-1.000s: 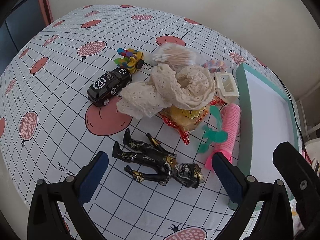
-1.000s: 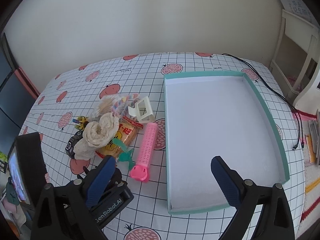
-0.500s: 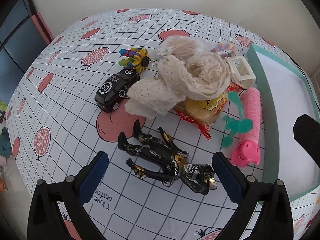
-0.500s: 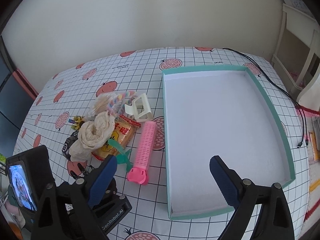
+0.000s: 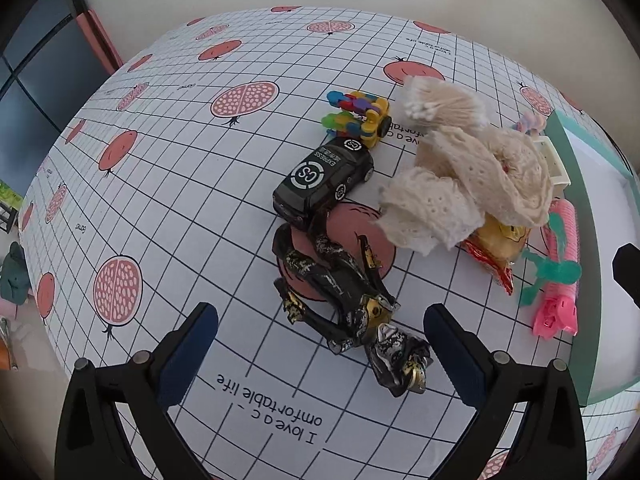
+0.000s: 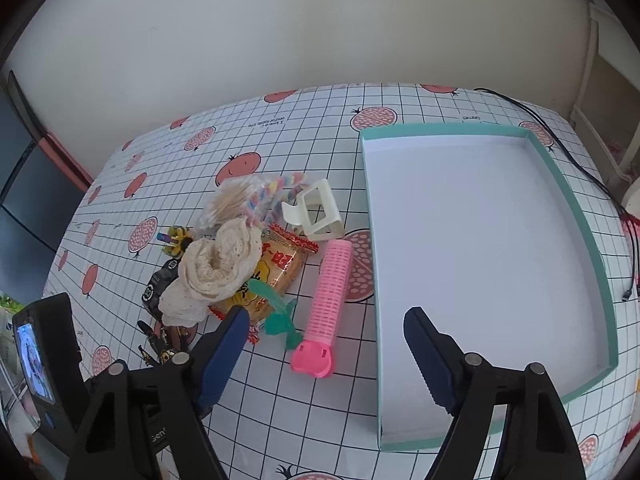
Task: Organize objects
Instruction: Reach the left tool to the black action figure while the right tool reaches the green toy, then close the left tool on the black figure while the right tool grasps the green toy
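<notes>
A black and gold action figure (image 5: 344, 300) lies on the checked tablecloth, its head between the fingers of my open left gripper (image 5: 320, 344), which holds nothing. Behind it stand a black toy car (image 5: 324, 178), a colourful block toy (image 5: 356, 116), a cream lace scrunchie (image 5: 472, 184) on a yellow snack packet (image 6: 276, 276), a bag of cotton swabs (image 5: 440, 104), a pink hair roller (image 6: 330, 300) and a teal clip (image 6: 280, 316). My right gripper (image 6: 324, 360) hangs open above the roller's near end, beside the teal-rimmed white tray (image 6: 370, 240).
A white hair claw (image 6: 314, 216) and a pastel braided band (image 6: 276, 188) lie behind the pile. A black cable (image 6: 580, 168) runs along the table's right edge. The other hand-held gripper's body with a small screen (image 6: 34, 356) shows at lower left in the right wrist view.
My left gripper has moved left and closer to the action figure, whose head now lies between the fingers. My right gripper has shifted left and lower toward the pink roller.
</notes>
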Demonstrator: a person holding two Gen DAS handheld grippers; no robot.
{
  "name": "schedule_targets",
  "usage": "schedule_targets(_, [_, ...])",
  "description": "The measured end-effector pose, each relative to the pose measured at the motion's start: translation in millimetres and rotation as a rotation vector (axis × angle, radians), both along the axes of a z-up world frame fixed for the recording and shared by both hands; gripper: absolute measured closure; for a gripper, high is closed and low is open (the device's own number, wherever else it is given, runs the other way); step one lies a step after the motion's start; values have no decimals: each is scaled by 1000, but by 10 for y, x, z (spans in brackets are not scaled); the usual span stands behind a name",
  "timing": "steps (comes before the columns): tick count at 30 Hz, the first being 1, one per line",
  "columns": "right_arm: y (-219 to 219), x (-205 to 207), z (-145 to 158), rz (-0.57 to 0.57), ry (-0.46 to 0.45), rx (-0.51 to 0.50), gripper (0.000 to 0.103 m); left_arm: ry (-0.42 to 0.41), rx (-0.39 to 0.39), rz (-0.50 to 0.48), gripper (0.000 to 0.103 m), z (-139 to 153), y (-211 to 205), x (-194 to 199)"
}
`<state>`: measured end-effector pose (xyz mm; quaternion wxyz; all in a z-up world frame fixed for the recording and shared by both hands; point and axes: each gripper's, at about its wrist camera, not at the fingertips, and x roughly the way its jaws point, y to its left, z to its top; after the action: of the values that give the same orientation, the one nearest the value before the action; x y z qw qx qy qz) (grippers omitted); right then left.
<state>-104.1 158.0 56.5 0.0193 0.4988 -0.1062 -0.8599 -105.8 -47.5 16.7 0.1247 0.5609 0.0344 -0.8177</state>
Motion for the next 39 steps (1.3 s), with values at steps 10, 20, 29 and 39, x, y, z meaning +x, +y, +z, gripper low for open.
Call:
schedule_targets(10, [-8, -131, -63, 1, -41, -59, 43, -50, 58, -5, 7, -9, -30, -22])
schedule_targets(20, [-270, -180, -177, 84, -81, -53, 58, -100, 105, -8, 15, -75, 4, -48])
schedule_targets(29, [-350, -211, -320, 97, -109, -18, 74, -102, 97, -28, 34, -79, 85, -37])
schedule_targets(39, [-351, -206, -326, 101, -105, -24, 84, -98, 102, -30, 41, -67, 131, -18])
